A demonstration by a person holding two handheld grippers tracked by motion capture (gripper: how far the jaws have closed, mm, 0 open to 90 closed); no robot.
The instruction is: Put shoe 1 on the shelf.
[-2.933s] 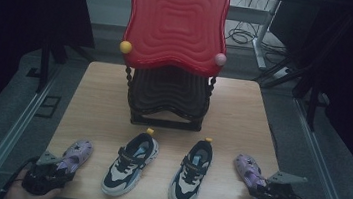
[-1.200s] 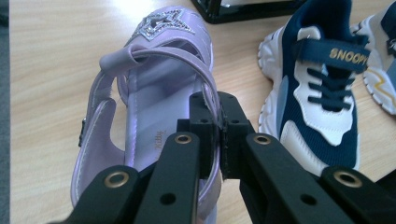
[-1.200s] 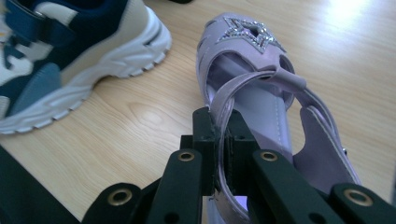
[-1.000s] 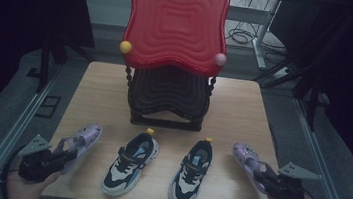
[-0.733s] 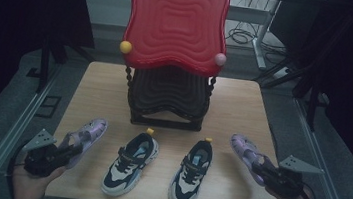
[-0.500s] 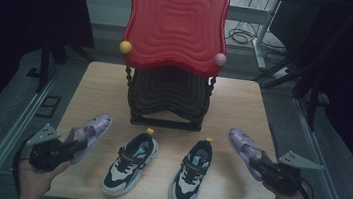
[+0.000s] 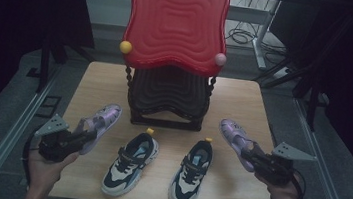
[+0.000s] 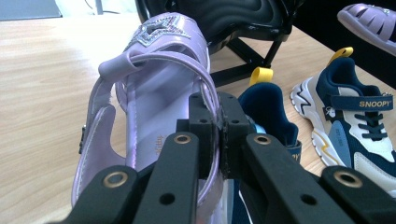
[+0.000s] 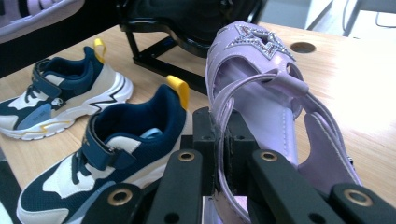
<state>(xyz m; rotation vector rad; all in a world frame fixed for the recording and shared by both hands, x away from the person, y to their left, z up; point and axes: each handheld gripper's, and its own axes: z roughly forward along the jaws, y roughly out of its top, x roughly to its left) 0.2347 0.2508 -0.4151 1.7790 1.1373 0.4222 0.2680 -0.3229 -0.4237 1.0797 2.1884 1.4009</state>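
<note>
Purple sandals, left sandal point(image 7: 97, 126) pinched at its heel strap by left tongs point(image 8: 219, 135) and right sandal point(image 7: 234, 138) by right tongs point(image 9: 218, 140), ride above the surface point(image 7: 100, 86) flanking the sneakers point(image 7: 131, 164); advise level carry, firm grip toward the rack point(image 7: 167, 98).

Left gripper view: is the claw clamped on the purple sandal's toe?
No, the left claw pinches the purple sandal by its heel strap, star-decorated toe pointing away.

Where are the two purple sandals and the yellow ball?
left purple sandal point(image 7: 100, 122), high view, on its toe end
right purple sandal point(image 9: 261, 79), right gripper view, on its inner sole near the front
yellow ball point(image 7: 125, 47), high view, on its middle
</note>
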